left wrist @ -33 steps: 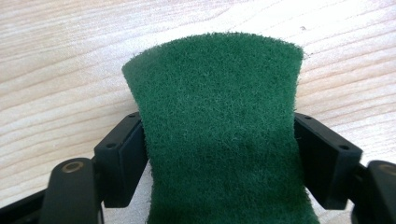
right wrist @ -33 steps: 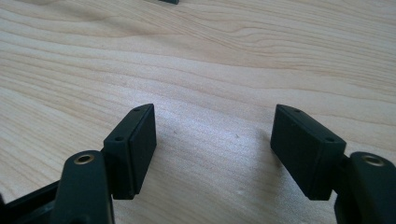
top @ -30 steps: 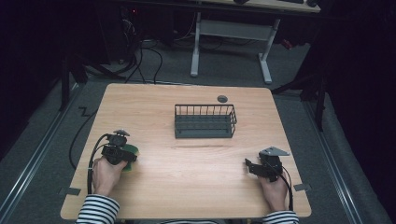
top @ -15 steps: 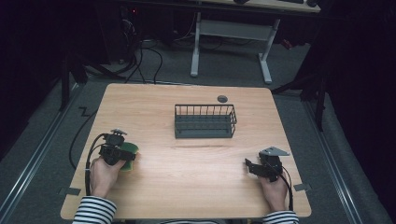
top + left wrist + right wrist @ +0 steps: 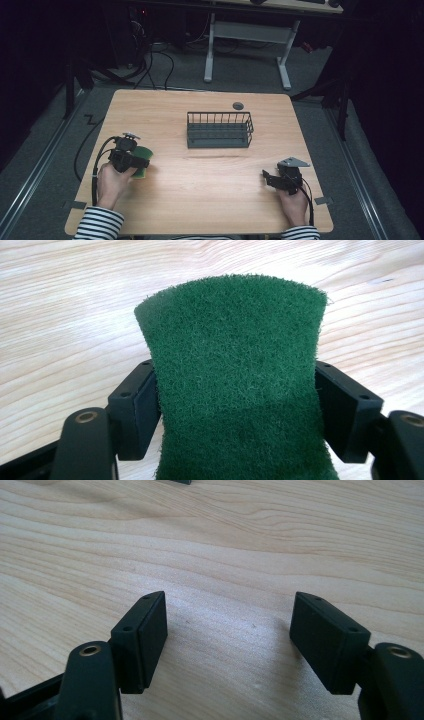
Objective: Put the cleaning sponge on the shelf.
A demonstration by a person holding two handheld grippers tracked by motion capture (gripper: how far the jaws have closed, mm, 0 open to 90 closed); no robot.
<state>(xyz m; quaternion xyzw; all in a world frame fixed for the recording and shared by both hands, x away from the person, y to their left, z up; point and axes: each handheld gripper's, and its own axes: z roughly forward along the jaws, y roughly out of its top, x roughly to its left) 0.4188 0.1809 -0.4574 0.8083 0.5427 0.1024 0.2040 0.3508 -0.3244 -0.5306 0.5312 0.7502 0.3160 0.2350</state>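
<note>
a lab-like workroom: bare wooden table (image 5: 200, 190) on grey carpet, cables (image 5: 150, 65) trailing, a height-adjustable desk frame (image 5: 247, 47) behind.

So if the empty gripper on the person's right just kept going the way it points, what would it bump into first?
Probably nothing soon: the right gripper points left across bare table. Farther along sits the left gripper holding a green sponge, though depth is unclear.

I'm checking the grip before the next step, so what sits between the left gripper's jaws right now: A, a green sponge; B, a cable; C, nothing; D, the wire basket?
A: the left gripper has both pads pressed against the sides of the green sponge, pinching it narrower there.
</note>
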